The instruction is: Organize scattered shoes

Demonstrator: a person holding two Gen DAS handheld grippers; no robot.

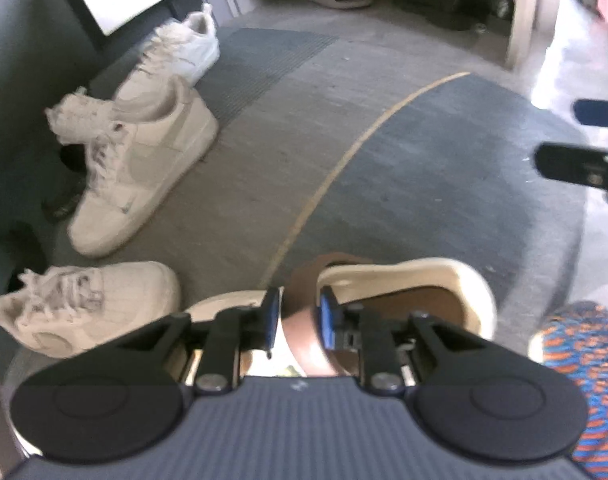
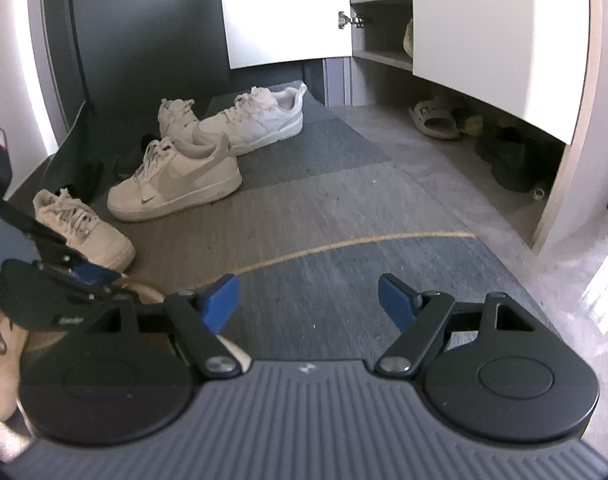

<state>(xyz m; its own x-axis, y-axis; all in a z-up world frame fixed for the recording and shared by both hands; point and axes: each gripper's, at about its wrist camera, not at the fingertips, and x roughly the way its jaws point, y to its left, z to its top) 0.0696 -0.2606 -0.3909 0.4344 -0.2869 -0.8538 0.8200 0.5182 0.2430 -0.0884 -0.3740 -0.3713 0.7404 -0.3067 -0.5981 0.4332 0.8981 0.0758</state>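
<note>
1. Two ribbed grey mats (image 2: 304, 184) with a thin yellow line cover the floor below a white cupboard (image 2: 484, 32).
2. Four pale leather sneakers (image 2: 175, 180) stand in a loose row at the left wall.
3. Left tool (image 1: 299, 312) closes narrowly around a brown strap of a cream sandal (image 1: 416, 292); pad contact is unclear.
4. Right tool (image 2: 308, 300) is spread wide, holding nothing.
</note>
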